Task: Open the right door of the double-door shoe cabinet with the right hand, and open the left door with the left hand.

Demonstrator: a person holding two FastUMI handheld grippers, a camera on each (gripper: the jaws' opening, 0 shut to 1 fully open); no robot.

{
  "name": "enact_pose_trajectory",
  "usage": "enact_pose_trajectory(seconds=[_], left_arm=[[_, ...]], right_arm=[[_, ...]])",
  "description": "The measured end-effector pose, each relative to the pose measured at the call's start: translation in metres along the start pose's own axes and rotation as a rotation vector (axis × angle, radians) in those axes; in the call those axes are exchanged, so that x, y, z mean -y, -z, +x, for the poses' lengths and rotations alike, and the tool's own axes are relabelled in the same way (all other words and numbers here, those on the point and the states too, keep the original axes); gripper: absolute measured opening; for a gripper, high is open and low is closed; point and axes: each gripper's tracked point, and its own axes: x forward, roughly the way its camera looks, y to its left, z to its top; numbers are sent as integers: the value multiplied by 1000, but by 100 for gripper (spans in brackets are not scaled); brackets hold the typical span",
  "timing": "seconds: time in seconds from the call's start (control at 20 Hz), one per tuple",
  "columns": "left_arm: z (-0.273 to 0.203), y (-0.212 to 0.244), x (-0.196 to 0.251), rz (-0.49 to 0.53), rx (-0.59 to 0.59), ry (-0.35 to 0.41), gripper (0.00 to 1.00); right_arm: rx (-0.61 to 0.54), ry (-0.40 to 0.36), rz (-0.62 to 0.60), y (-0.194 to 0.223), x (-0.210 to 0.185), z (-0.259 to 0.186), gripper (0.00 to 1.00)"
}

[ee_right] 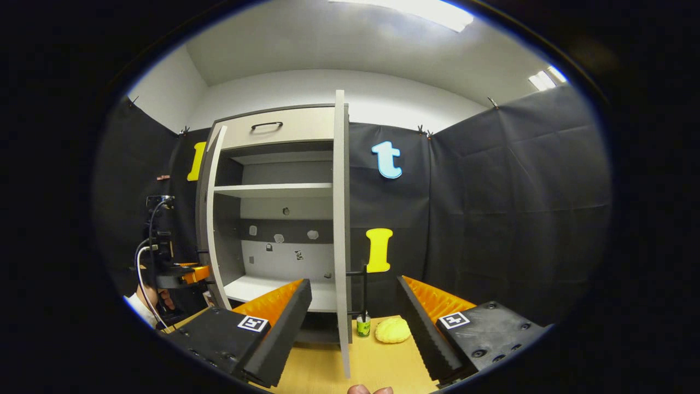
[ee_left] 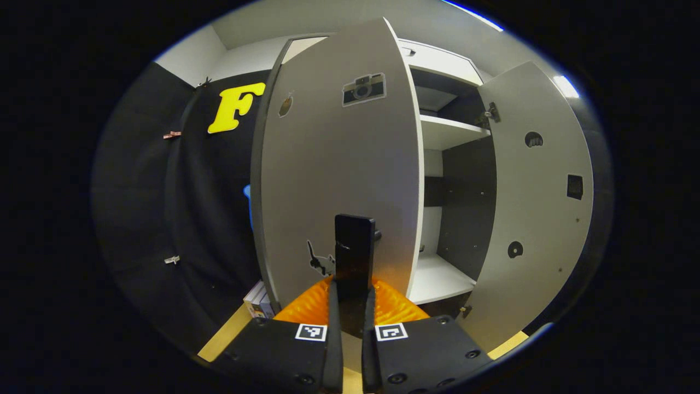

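Note:
In the left gripper view, the pale grey left door (ee_left: 339,164) of the shoe cabinet stands swung part-way out, close in front of me. My left gripper (ee_left: 353,287) is shut on its black upright handle (ee_left: 354,241). The right door (ee_left: 538,208) hangs wide open at the right, baring white shelves (ee_left: 443,279). In the right gripper view the right door (ee_right: 341,219) is edge-on between the wide-apart fingers of my open right gripper (ee_right: 354,282), untouched, with its black handle (ee_right: 364,290) just right of the edge. The left gripper (ee_right: 178,275) and a hand show far left by the left door (ee_right: 211,219).
A small green can (ee_right: 363,326) and a yellow bun-shaped thing (ee_right: 392,330) lie on the wooden surface (ee_right: 322,366) right of the right door. A drawer with a dark handle (ee_right: 267,126) tops the cabinet. Boxes (ee_left: 257,300) stand low behind the left door.

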Motion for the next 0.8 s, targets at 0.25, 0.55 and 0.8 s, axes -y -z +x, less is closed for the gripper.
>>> enact_pose_trajectory(seconds=[0.25, 0.55, 0.8], left_arm=[[-22, 1, -27, 5, 2, -24, 18], [-38, 4, -53, -2, -7, -37, 17], [-44, 6, -66, -4, -4, -40, 16]], right_arm=[[-9, -26, 4, 3, -17, -7, 97], [-7, -57, 15, 1, -38, -15, 97], [-19, -67, 3, 5, -49, -21, 97]])
